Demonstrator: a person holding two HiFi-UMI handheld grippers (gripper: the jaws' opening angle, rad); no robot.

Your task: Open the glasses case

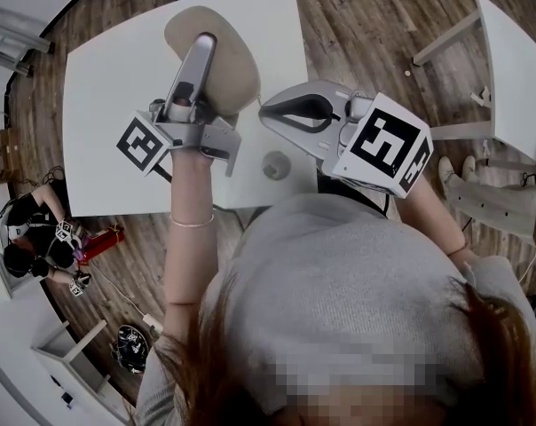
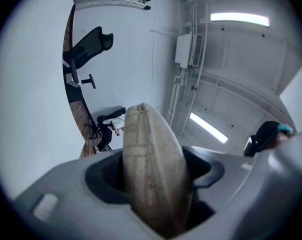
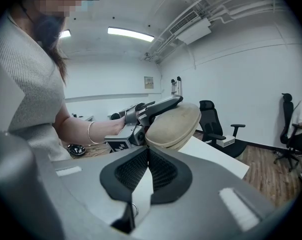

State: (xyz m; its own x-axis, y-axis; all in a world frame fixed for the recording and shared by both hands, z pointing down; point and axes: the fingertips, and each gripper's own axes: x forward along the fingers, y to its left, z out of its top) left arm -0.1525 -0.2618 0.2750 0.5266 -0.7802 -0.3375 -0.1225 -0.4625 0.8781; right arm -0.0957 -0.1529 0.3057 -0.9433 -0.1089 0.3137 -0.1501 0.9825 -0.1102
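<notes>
the beige oval fabric glasses case (image 2: 153, 169) is clamped in the left claw (image 1: 204, 44), its seam unparted (nothing opened yet); the right claw (image 3: 148, 156), pinched shut and empty, hovers close beside it.

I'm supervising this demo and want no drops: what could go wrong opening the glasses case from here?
1. The left gripper clamps the glasses case across both shells, so its grip may hold it shut.
2. The case is held in the air over the table; a pry from the shut, empty right gripper could twist it loose and drop it.
</notes>
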